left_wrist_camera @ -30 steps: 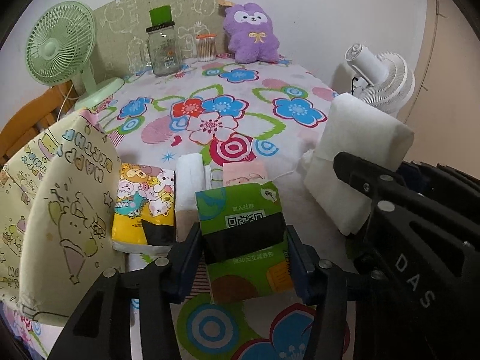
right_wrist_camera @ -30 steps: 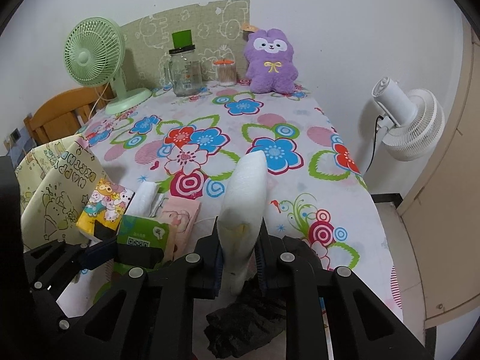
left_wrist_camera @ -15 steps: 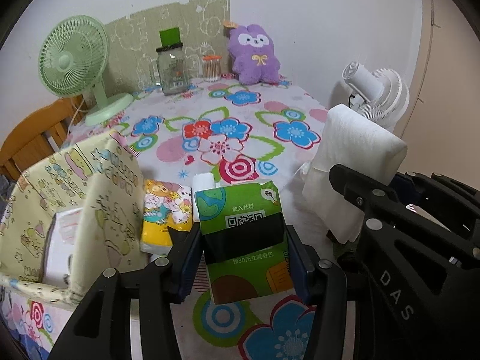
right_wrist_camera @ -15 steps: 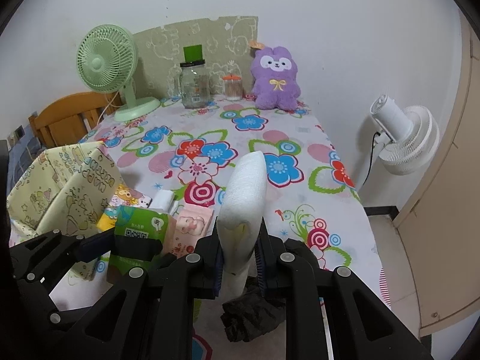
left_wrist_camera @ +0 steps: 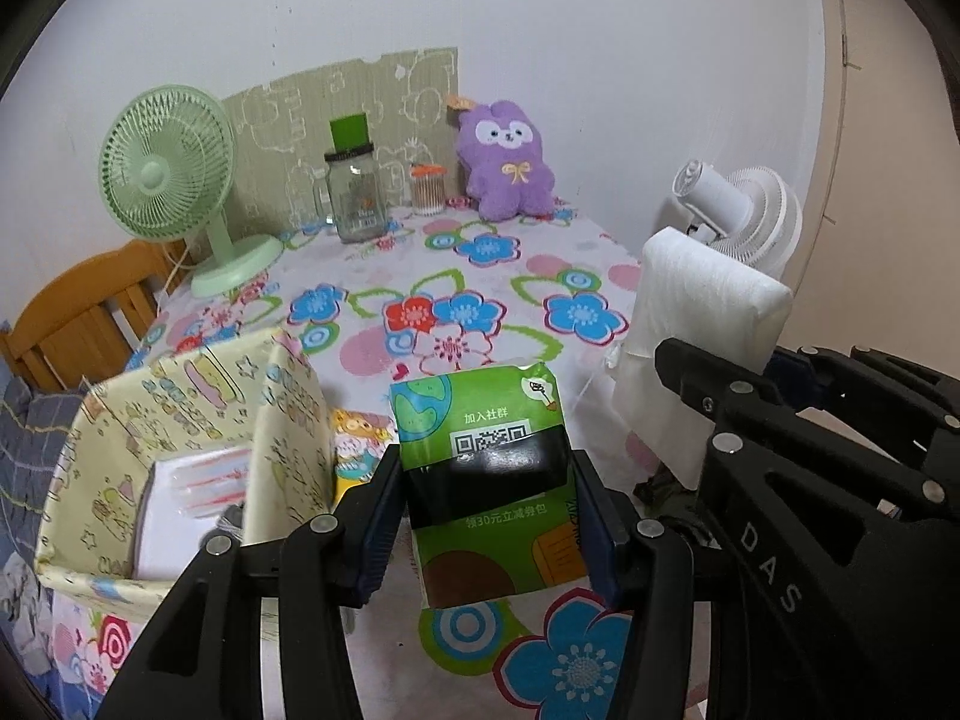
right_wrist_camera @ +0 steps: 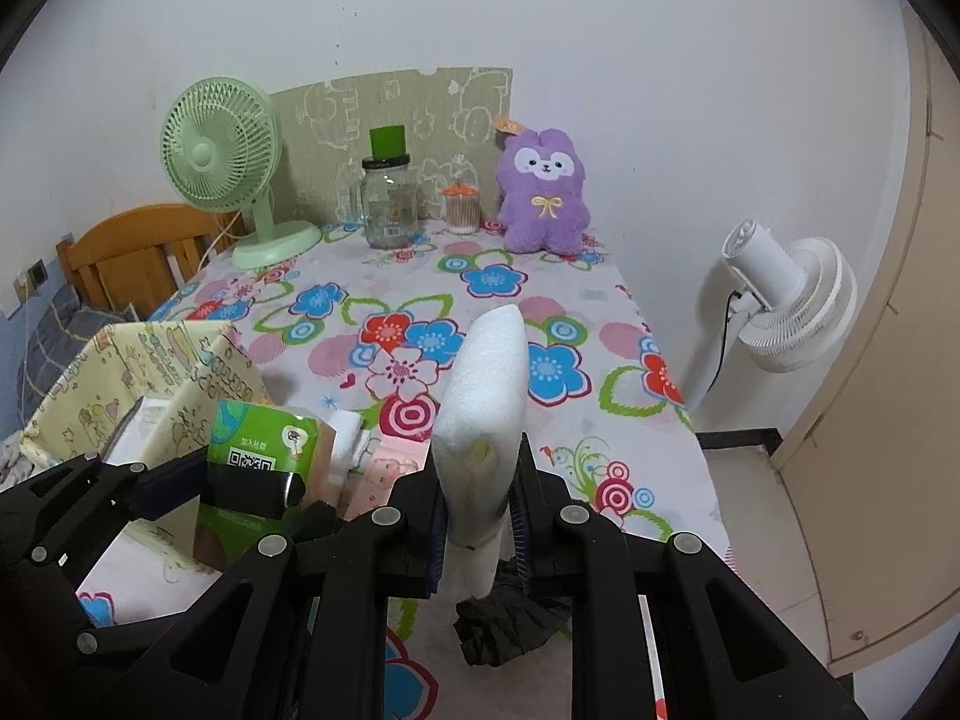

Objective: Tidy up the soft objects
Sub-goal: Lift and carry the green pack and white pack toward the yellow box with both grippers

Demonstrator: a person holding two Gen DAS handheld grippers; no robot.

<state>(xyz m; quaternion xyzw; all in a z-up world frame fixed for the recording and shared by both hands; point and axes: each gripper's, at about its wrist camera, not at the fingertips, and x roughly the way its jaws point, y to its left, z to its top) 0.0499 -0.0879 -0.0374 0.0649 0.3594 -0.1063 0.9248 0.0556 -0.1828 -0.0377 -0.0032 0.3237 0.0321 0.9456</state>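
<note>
A home room: floral tablecloth [right_wrist_camera: 420,312], plush toy [right_wrist_camera: 543,192], desk fan [right_wrist_camera: 219,150], wooden chair [right_wrist_camera: 138,258].

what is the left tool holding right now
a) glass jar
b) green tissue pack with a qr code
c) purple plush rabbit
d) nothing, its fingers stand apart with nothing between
b: the left tool is clamped on the green tissue pack, whose QR code shows above the fingers, while the right tool grips a white tissue pack.
</note>
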